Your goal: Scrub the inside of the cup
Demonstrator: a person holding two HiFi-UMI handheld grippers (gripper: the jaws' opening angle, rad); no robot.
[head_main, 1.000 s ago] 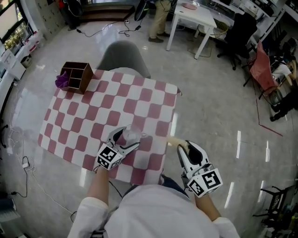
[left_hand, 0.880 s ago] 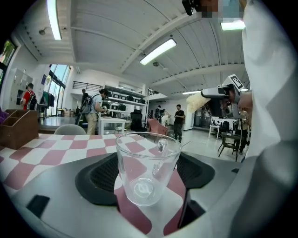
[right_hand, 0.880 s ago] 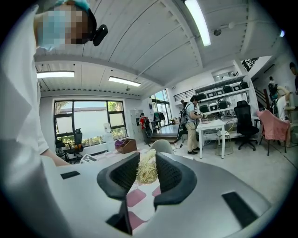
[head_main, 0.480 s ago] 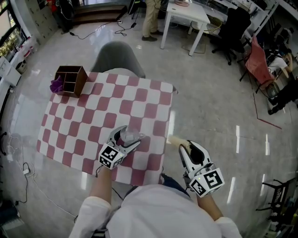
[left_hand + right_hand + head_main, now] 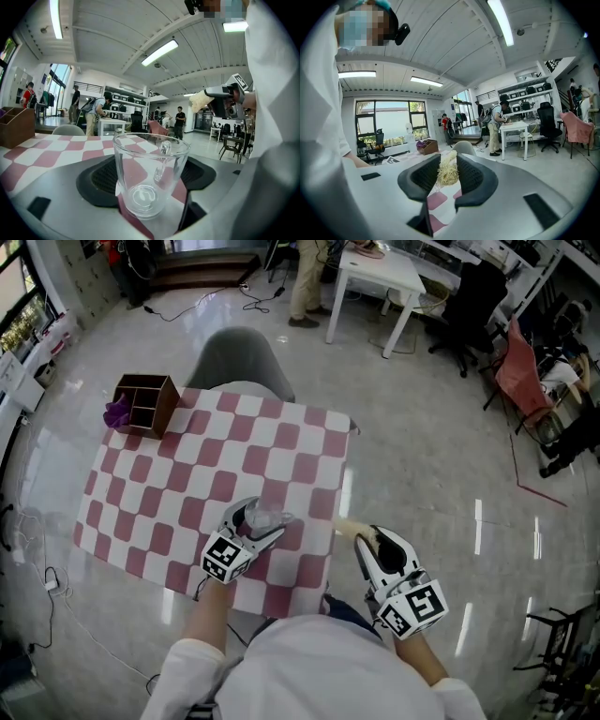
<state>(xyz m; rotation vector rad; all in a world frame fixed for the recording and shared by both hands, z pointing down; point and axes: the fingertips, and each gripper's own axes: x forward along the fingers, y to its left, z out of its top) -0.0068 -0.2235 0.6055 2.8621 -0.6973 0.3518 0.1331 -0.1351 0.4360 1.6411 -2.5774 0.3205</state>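
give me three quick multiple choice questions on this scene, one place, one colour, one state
1. Where on the tablecloth does the wooden box stand? A far left corner; B near right corner; C centre.
2. What colours are its squares? A blue and white; B red and white; C green and yellow.
3. What is the left gripper doing? A open and empty; B shut on the glass cup; C shut on a sponge.
Answers: 1 A, the head view shows it at that corner. 2 B, red and white checks. 3 B, the glass cup sits clamped between its jaws.
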